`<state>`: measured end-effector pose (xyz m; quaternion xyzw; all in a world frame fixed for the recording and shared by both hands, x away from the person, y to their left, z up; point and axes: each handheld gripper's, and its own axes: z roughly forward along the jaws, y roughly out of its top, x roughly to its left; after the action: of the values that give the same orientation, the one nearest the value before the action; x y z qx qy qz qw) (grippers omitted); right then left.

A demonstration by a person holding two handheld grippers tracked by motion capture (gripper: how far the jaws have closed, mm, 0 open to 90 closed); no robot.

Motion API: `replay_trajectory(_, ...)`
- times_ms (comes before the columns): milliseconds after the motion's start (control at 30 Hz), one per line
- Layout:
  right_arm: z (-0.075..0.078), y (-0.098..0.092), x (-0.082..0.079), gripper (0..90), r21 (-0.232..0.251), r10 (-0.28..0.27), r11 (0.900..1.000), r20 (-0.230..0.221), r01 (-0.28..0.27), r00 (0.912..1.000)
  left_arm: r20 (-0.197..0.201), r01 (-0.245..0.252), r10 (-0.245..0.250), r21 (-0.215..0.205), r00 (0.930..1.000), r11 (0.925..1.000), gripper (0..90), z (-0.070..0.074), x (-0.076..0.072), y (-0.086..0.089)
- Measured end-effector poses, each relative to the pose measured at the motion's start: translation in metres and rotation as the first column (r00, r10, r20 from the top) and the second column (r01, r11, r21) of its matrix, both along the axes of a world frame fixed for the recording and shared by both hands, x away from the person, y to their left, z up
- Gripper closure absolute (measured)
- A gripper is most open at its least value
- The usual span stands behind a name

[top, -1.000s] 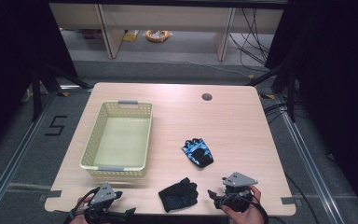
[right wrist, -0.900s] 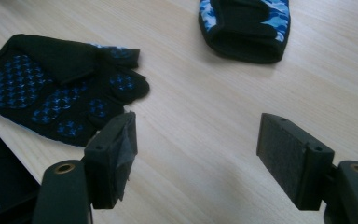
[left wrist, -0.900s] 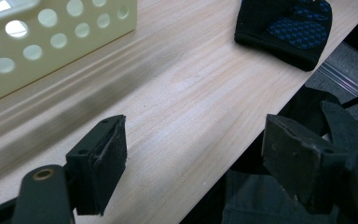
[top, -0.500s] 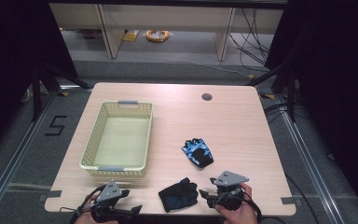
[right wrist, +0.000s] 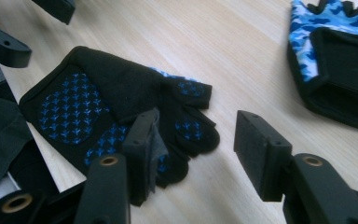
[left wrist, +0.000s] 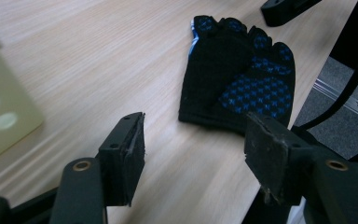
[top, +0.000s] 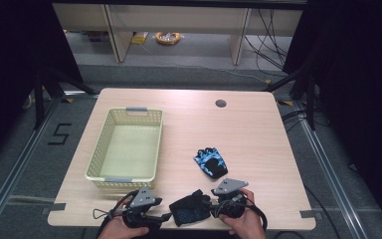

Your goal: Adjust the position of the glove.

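A black glove with blue dots (top: 190,211) lies palm up near the table's front edge, between my two grippers. In the left gripper view the glove (left wrist: 242,70) is just ahead of the tips. My left gripper (top: 165,217) (left wrist: 198,140) is open; its jaws have just been closing with bare wood between them. My right gripper (top: 210,209) (right wrist: 196,135) is open and faces the glove from the other side. Its jaws have just been closing too, with the glove's finger ends (right wrist: 191,128) between them and the pads not pressing. A blue camouflage glove (top: 210,162) (right wrist: 335,70) lies farther back.
A pale yellow mesh basket (top: 124,177) stands on the left half of the wooden table (top: 258,134). A round cable hole (top: 221,103) sits near the far edge. The table's front edge runs right below the black glove and both hands.
Both grippers have slid inward along the front edge toward the black glove, left one rightward and right one leftward. Their jaws stand narrower than before.
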<state>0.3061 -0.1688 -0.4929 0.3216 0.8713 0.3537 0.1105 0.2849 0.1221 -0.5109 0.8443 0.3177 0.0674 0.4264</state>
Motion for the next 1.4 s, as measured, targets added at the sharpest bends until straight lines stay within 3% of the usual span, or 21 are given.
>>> replay_trajectory(67, 0.0, 0.003, 0.002, 52.8, -0.01, -0.001, 1.0, -0.022, 0.0, 0.9998, -0.008, -0.007, 0.007, -0.001, 0.9999, 1.0, 39.4, 0.0, 0.003, -0.004)
replay_trajectory(200, -0.005, 0.009, 0.008, 54.6, -0.015, 0.008, 1.0, -0.003, -0.008, 1.0, 0.008, 0.008, -0.008, -0.007, 0.9999, 0.9999, 40.8, 0.003, 0.008, -0.01)
replay_trajectory(233, -0.004, 0.009, 0.009, 55.8, -0.027, 0.015, 1.0, -0.024, -0.016, 0.9996, -0.004, -0.003, 0.003, -0.011, 1.0, 0.9999, 41.0, 0.002, 0.008, -0.012)
replay_trajectory(300, -0.005, 0.011, 0.011, 56.9, -0.023, 0.022, 0.999, -0.022, -0.023, 0.9995, 0.003, 0.025, -0.025, 0.018, 0.9997, 0.9995, 41.8, 0.003, 0.009, -0.015)
replay_trajectory(333, -0.006, 0.013, 0.012, 57.3, -0.016, 0.016, 1.0, -0.019, -0.016, 0.9997, -0.013, 0.005, -0.005, -0.005, 0.9999, 1.0, 42.0, 0.001, 0.008, -0.019)
replay_trajectory(367, -0.006, 0.013, 0.014, 57.8, -0.035, 0.041, 0.999, -0.023, -0.041, 0.9989, -0.016, 0.016, -0.016, 0.012, 0.9998, 0.9998, 42.1, 0.0, 0.009, -0.021)
replay_trajectory(400, -0.009, 0.015, 0.015, 59.1, -0.023, 0.034, 0.999, -0.017, -0.034, 0.9993, -0.016, 0.019, -0.019, 0.021, 0.9997, 0.9996, 43.2, -0.001, 0.009, -0.023)
replay_trajectory(500, -0.012, 0.016, 0.016, 63.9, -0.039, 0.055, 0.998, -0.041, -0.057, 0.9976, 0.003, 0.058, -0.058, 0.069, 0.9983, 0.9959, 50.4, -0.004, 0.009, -0.026)
replay_trajectory(600, -0.013, 0.016, 0.016, 71.2, -0.027, 0.05, 0.998, -0.031, -0.051, 0.9983, 0.011, 0.055, -0.056, 0.08, 0.9984, 0.9953, 57.2, -0.002, 0.008, -0.029)
replay_trajectory(667, -0.013, 0.015, 0.015, 77.9, -0.025, 0.051, 0.998, -0.048, -0.053, 0.9975, 0.04, 0.044, -0.048, 0.087, 0.9981, 0.9952, 71.4, -0.002, 0.009, -0.03)
replay_trajectory(700, -0.014, 0.015, 0.015, 79.7, -0.013, 0.046, 0.999, -0.035, -0.047, 0.9983, 0.046, 0.057, -0.062, 0.102, 0.9971, 0.9932, 73.7, -0.002, 0.011, -0.029)
replay_trajectory(733, -0.014, 0.015, 0.014, 81.9, -0.005, 0.024, 1.0, -0.049, -0.024, 0.9985, 0.027, 0.03, -0.032, 0.066, 0.9991, 0.9973, 74.5, -0.005, 0.011, -0.03)
replay_trajectory(767, -0.014, 0.015, 0.014, 83.9, 0.0, 0.025, 1.0, -0.048, -0.025, 0.9985, 0.046, 0.046, -0.051, 0.103, 0.9976, 0.9936, 76.3, -0.003, 0.014, -0.028)
replay_trajectory(833, -0.012, 0.014, 0.013, 84.9, 0.003, 0.02, 1.0, -0.083, -0.02, 0.9963, 0.05, 0.038, -0.044, 0.11, 0.9978, 0.9932, 80.1, -0.002, 0.012, -0.031)
replay_trajectory(867, -0.013, 0.013, 0.015, 85.1, 0.006, 0.038, 0.999, -0.061, -0.038, 0.9974, 0.053, 0.049, -0.056, 0.115, 0.997, 0.9921, 81.7, -0.001, 0.012, -0.03)
replay_trajectory(900, -0.013, 0.013, 0.013, 85.2, 0.025, 0.009, 1.0, -0.082, -0.007, 0.9966, 0.057, 0.039, -0.046, 0.11, 0.9973, 0.9931, 82.2, -0.001, 0.012, -0.031)
replay_trajectory(1000, -0.008, 0.011, 0.011, 85.4, 0.057, -0.006, 0.998, -0.097, 0.012, 0.9953, 0.072, 0.025, -0.034, 0.117, 0.9968, 0.9929, 83.8, 0.0, 0.015, -0.032)
replay_trajectory(1100, -0.003, 0.009, 0.009, 85.5, 0.093, -0.031, 0.995, -0.087, 0.039, 0.9958, 0.097, 0.015, -0.025, 0.105, 0.995, 0.9944, 84.2, 0.006, 0.023, -0.033)
replay_trajectory(1167, -0.001, 0.006, 0.009, 85.5, 0.129, -0.061, 0.989, -0.078, 0.071, 0.9951, 0.119, 0.014, -0.03, 0.13, 0.9925, 0.9914, 84.3, 0.009, 0.028, -0.034)
replay_trajectory(1267, 0.0, 0.003, 0.01, 85.4, 0.166, -0.083, 0.981, -0.096, 0.098, 0.992, 0.109, -0.003, -0.007, 0.096, 0.994, 0.9953, 84.2, 0.011, 0.035, -0.037)
replay_trajectory(1400, -0.001, -0.003, 0.01, 85.0, 0.185, -0.102, 0.975, -0.111, 0.121, 0.9885, 0.115, 0.005, -0.017, 0.108, 0.9933, 0.9941, 84.0, 0.012, 0.042, -0.041)
